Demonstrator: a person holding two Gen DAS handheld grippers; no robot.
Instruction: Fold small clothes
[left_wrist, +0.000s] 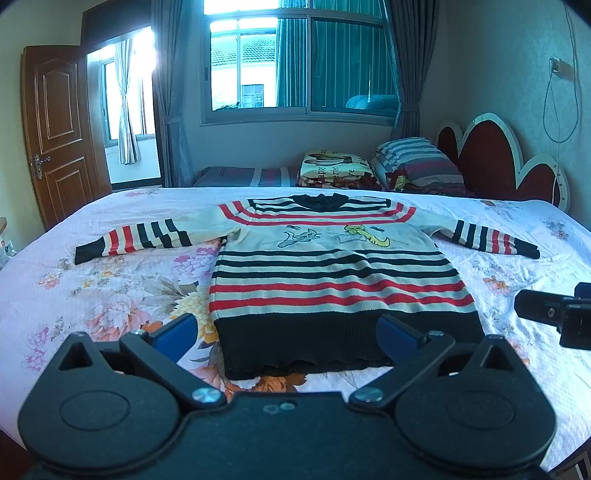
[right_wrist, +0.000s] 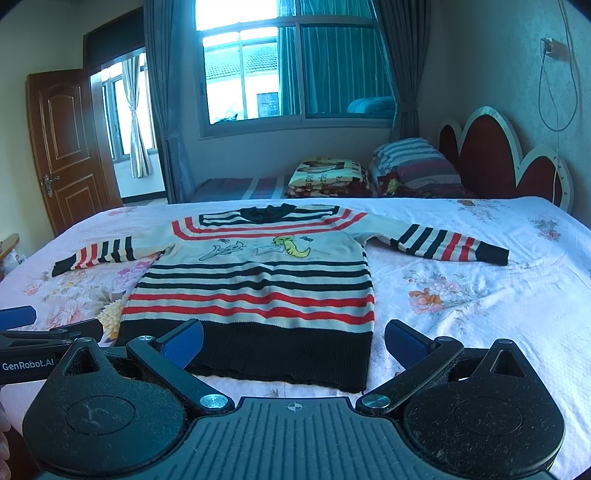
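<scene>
A small striped sweater (left_wrist: 332, 280), cream with red and black stripes and a black hem, lies flat and face up on the bed with both sleeves spread out. It also shows in the right wrist view (right_wrist: 258, 288). My left gripper (left_wrist: 286, 338) is open and empty, just above the hem's left part. My right gripper (right_wrist: 293, 341) is open and empty, near the hem's right corner. The right gripper's body shows at the right edge of the left wrist view (left_wrist: 554, 314). The left gripper shows at the left edge of the right wrist view (right_wrist: 37, 343).
The floral bedsheet (left_wrist: 110, 295) covers a wide bed. Pillows (left_wrist: 417, 162) and a folded blanket (left_wrist: 336, 170) lie at the far end by the red headboard (left_wrist: 495, 155). A window (left_wrist: 295, 62) and a wooden door (left_wrist: 55, 125) are beyond the bed.
</scene>
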